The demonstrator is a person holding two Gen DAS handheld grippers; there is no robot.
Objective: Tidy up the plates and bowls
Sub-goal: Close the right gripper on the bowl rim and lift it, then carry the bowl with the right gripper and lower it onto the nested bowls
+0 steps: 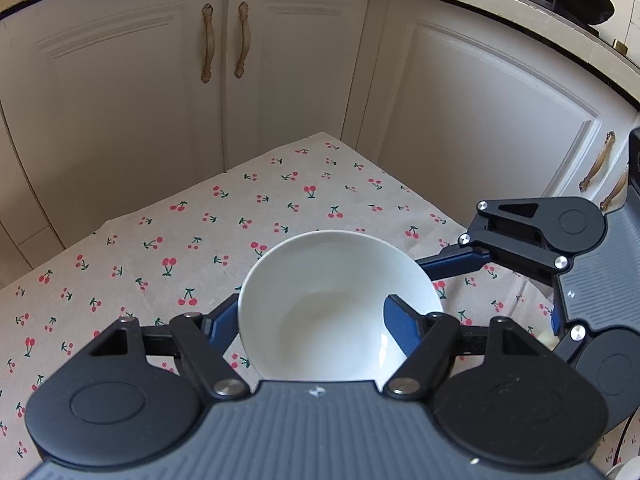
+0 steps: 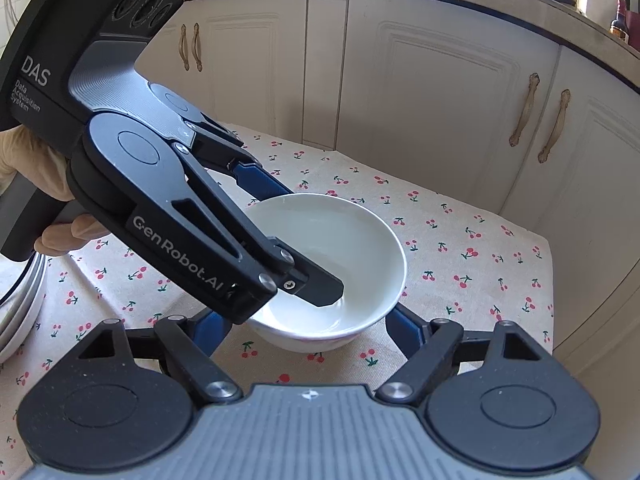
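Item, lower centre of both views: glossy white ceramic bowl (image 2: 332, 264) on cherry-print beige tablecloth (image 2: 460, 248).

Left gripper (image 2: 296, 236): jaws clamped across the bowl's wall, one finger inside.

Right gripper (image 2: 308, 322): jaws half spread, flanking the bowl's base, contact unclear.

Left edge: stacked white plates (image 2: 20, 308).

Behind: cream cabinet doors (image 2: 440, 92).

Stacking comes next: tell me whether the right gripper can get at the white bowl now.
Probably yes: the right gripper is open, its fingers either side of the white bowl, nothing between. The left gripper, shut on its wall, takes only one side.
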